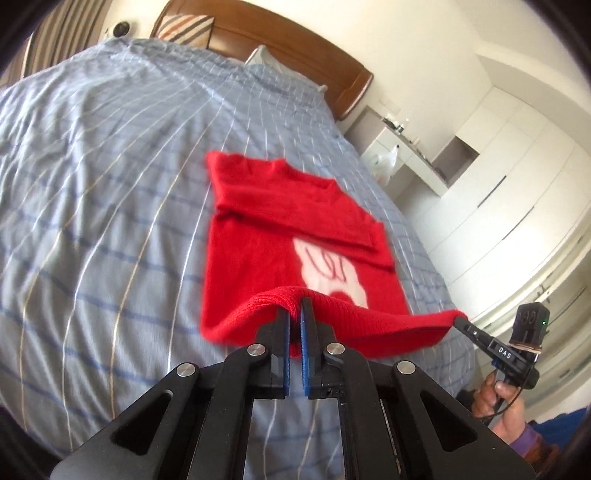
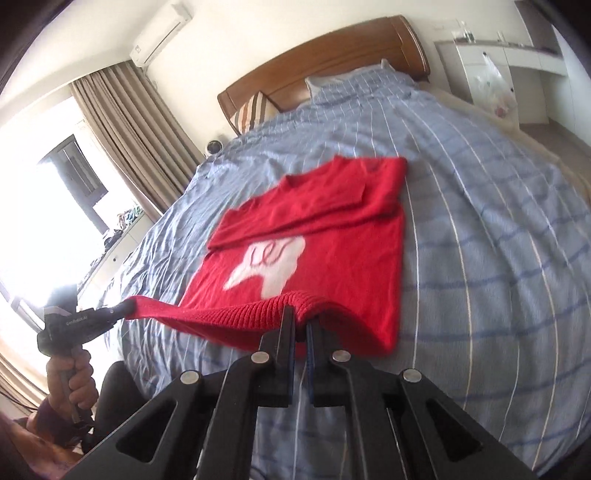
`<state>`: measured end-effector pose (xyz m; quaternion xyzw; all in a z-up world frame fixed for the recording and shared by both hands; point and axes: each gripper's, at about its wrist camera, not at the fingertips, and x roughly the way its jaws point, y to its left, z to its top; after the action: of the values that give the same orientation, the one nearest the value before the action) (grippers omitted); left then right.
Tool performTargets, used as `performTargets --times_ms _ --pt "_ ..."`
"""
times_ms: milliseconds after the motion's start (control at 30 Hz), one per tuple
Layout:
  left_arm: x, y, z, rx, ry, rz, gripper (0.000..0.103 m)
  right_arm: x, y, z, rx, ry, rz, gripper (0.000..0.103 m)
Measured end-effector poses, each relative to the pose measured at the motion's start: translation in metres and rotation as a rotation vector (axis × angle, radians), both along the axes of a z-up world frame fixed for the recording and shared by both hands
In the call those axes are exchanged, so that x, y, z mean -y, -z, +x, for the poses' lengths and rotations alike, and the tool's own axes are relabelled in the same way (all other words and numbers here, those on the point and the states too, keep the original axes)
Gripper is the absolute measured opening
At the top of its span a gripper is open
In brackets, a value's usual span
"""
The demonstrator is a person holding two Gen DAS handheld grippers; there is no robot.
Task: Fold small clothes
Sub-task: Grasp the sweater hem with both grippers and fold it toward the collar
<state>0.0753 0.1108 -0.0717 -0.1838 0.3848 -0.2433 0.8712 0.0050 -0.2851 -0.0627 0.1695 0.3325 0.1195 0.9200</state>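
Observation:
A small red knit sweater [image 1: 258, 236] with a white motif lies on the blue striped bed [image 1: 92, 184], sleeves folded across its chest. It also shows in the right wrist view [image 2: 325, 236]. My left gripper [image 1: 294, 312] is shut on the ribbed bottom hem near its left corner and lifts it off the bed. My right gripper [image 2: 301, 319] is shut on the same hem near the right corner. Each gripper shows in the other's view, the right gripper [image 1: 461, 318] at the hem's end and the left gripper [image 2: 123, 308] likewise.
A wooden headboard [image 2: 325, 55] and pillows [image 1: 186, 31] stand at the far end of the bed. White cabinets [image 1: 498, 166] and a desk lie to the right of the bed. A curtained window [image 2: 55, 184] is on the left.

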Motion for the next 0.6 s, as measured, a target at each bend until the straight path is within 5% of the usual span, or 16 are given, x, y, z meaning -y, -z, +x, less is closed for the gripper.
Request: performTargets --times_ms 133,300,600 --pt "0.014 -0.005 0.072 0.008 -0.030 -0.012 0.002 0.008 -0.008 0.069 0.058 0.036 -0.061 0.005" --pt "0.042 -0.007 0.157 0.004 -0.056 0.079 0.002 0.020 -0.005 0.159 0.033 0.090 -0.089 0.005" --pt "0.058 0.031 0.260 -0.130 -0.141 0.107 0.002 0.038 0.026 0.276 -0.052 0.104 -0.081 0.005"
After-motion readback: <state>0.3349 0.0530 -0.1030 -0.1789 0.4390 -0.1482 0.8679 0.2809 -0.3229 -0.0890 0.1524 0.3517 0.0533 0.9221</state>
